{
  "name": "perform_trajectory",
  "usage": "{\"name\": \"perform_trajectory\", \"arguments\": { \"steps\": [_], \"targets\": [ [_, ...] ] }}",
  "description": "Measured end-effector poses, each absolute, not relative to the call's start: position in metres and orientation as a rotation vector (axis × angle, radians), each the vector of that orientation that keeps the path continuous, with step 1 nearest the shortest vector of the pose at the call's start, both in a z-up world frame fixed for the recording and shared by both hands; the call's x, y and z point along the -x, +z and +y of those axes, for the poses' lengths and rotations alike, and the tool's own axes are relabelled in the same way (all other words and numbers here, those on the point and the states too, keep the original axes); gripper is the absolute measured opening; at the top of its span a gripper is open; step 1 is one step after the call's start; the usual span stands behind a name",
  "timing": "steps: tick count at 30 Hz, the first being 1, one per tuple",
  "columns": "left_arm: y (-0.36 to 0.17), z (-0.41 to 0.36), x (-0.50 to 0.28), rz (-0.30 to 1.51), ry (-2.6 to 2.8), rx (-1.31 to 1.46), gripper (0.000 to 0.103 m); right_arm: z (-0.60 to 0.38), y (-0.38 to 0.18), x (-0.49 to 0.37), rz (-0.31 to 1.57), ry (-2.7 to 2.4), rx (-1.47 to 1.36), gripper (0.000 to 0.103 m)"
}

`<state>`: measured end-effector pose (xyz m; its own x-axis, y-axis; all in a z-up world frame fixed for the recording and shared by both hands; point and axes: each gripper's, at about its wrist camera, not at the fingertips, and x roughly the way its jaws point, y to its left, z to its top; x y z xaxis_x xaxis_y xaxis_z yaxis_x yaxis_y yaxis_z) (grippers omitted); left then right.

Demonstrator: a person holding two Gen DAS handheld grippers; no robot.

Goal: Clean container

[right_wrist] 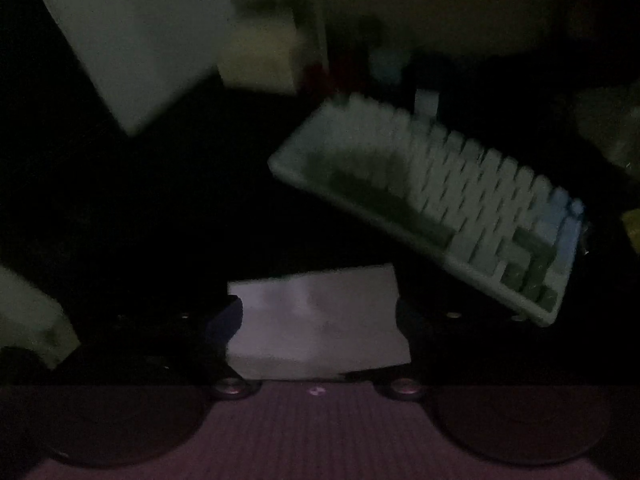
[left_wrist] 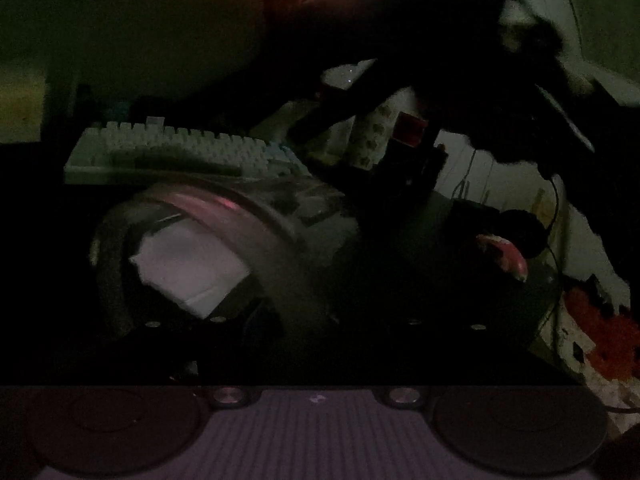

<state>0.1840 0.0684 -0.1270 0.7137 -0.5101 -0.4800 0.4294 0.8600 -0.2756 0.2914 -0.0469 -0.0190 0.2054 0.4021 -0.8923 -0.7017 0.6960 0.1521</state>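
Although the light is very poor, the clear container [left_wrist: 224,248] can be made out lying on its side on the dark desk [left_wrist: 60,280], just ahead of the left gripper [left_wrist: 316,320], whose jaws seem to close around its wall, though the fingertips are lost in shadow and I cannot tell for sure. A white tissue [left_wrist: 188,268] shows through the container's open mouth; the right wrist view has that tissue [right_wrist: 316,320] pinched between the jaws of the right gripper [right_wrist: 318,316]. I judge the wiping to be under way, with no telling how much of the inside is done; no dirt is visible at all. Left of the container the desk looks bare and dark, so there is room that way. Behind it the white keyboard [left_wrist: 168,152] lies close, nearly touching the rim. Further right stand cluttered boxes [left_wrist: 380,136] and a dark round object [left_wrist: 520,232] with cables, so swinging rightward risks a knock.
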Motion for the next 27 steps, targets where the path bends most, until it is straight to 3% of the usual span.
{"name": "perform_trajectory", "arguments": {
  "steps": [8,10,12,13,14,27],
  "targets": [
    [-0.127,0.064,-0.179,0.58,-0.544,0.141,0.048,-0.005,-0.078,-0.303,1.262,0.735,0.55,0.086],
    [-0.127,0.064,-0.179,0.581,-0.543,0.145,0.048,-0.005,-0.08,-0.301,1.241,0.77,0.534,0.081],
    [-0.127,0.064,-0.178,0.58,-0.541,0.143,0.048,-0.006,-0.076,-0.293,1.174,0.823,0.528,0.059],
    [-0.127,0.063,-0.177,0.579,-0.541,0.142,0.048,-0.007,-0.074,-0.29,1.153,0.84,0.524,0.022],
    [-0.127,0.063,-0.177,0.578,-0.541,0.142,0.048,-0.009,-0.073,-0.288,1.139,0.847,0.52,0.005],
    [-0.126,0.062,-0.178,0.579,-0.521,0.154,0.048,-0.049,-0.004,-0.269,0.915,0.822,0.403,0.003]
  ]
}}
